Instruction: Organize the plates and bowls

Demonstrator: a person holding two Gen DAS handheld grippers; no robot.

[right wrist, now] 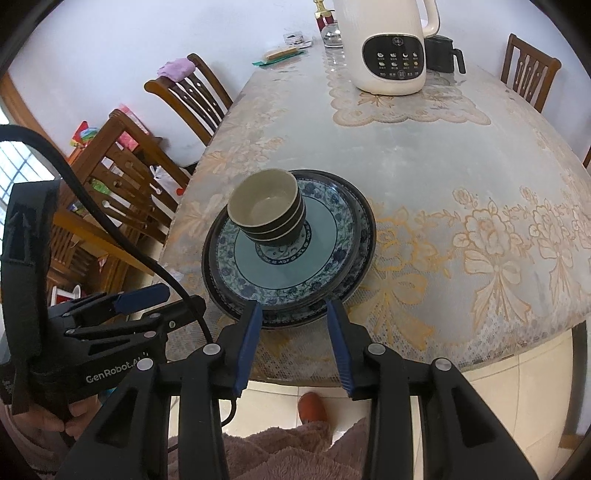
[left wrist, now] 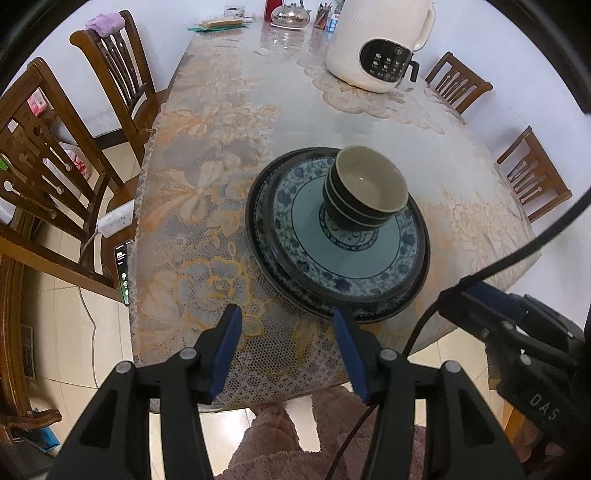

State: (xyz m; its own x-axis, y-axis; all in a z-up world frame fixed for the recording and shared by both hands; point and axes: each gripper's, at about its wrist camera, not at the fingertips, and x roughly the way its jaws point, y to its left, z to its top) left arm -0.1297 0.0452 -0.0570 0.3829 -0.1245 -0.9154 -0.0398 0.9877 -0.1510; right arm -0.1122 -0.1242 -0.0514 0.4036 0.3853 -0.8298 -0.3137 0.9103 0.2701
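A stack of dark bowls with cream insides (left wrist: 367, 188) (right wrist: 266, 206) stands on a stack of blue patterned plates (left wrist: 347, 258) (right wrist: 291, 273) near the table's front edge. My left gripper (left wrist: 288, 314) is open and empty, just in front and left of the plates. My right gripper (right wrist: 293, 306) is open and empty, its fingertips at the plates' near rim. Each gripper shows in the other's view: the right one (left wrist: 491, 299), the left one (right wrist: 147, 295).
A lace-covered table (left wrist: 221, 147) (right wrist: 480, 184) holds a white appliance (left wrist: 380, 44) (right wrist: 388, 44), a kettle (left wrist: 290, 14) and small items at the far end. Wooden chairs (left wrist: 48, 166) (right wrist: 122, 177) stand on both sides. A phone (left wrist: 123, 269) lies at the left edge.
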